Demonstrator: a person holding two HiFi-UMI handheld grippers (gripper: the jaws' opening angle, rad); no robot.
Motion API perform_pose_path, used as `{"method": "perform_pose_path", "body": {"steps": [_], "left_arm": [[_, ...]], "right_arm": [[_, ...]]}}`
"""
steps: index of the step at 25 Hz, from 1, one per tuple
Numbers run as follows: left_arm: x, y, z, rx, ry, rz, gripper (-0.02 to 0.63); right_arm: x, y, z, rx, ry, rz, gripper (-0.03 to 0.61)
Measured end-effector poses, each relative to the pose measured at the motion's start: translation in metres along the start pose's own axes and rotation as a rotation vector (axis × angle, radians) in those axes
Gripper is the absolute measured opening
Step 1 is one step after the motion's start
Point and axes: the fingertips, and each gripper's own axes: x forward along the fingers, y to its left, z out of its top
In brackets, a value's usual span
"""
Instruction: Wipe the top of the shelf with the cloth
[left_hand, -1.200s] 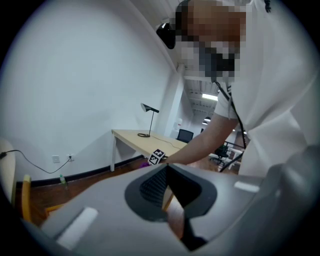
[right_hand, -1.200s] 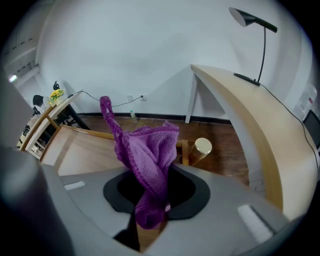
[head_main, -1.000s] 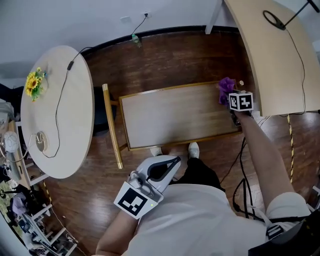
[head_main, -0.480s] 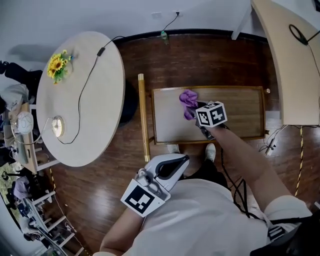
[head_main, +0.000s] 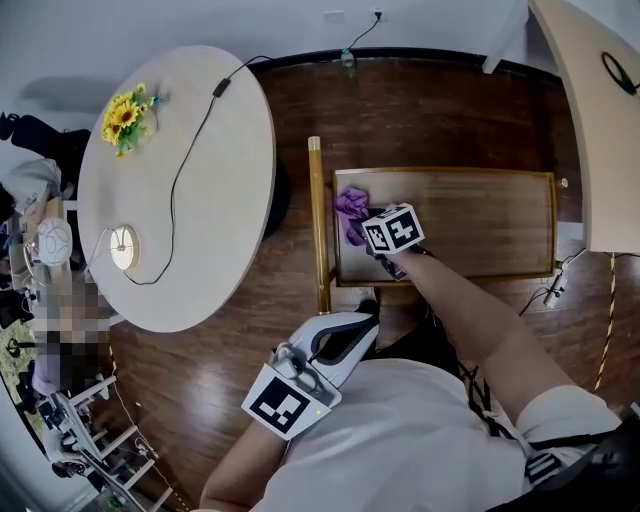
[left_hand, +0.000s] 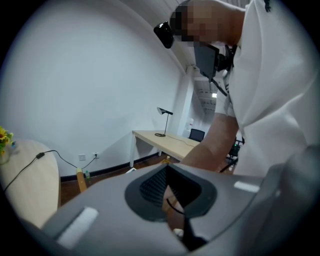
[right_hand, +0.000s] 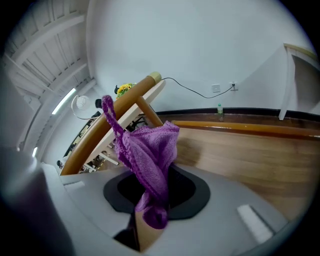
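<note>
Shelf top (right_hand: 250, 155) — purple cloth (right_hand: 150, 150) pinched between right gripper (right_hand: 152, 215) fingers; left gripper (left_hand: 172, 195) fingers closed, empty.

R gripper (right_hand: 150, 220) pinching cloth (right_hand: 150, 150) — over shelf (right_hand: 250, 155).

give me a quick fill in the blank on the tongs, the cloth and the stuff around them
The right tongs are shut on a ____ cloth.
In the head view the cloth sits at the ____ end of the shelf top.
The left tongs, held close to the person's body, grip ____.
On the round table stand ____ flowers.
Missing words: purple; left; nothing; yellow
</note>
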Motion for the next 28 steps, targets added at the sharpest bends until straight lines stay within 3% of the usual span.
{"method": "perform_pose_path", "body": {"steps": [7,21,28], "left_arm": [[0.020,-0.008,0.000,-0.002,-0.012,-0.060,0.018],[0.103,-0.074,0.018,0.020,0.003,-0.184,0.018],[0.130,-0.097,0.022,0.010,0.010,-0.194,0.018]], "right_arm": [[-0.052,-0.076,-0.036,0.068,0.021,-0.134,0.101],[-0.261,-0.282,-0.120,0.150,0.046,-0.475,0.101],[-0.343,-0.358,-0.152,0.170,0.096,-0.636,0.101]]}}
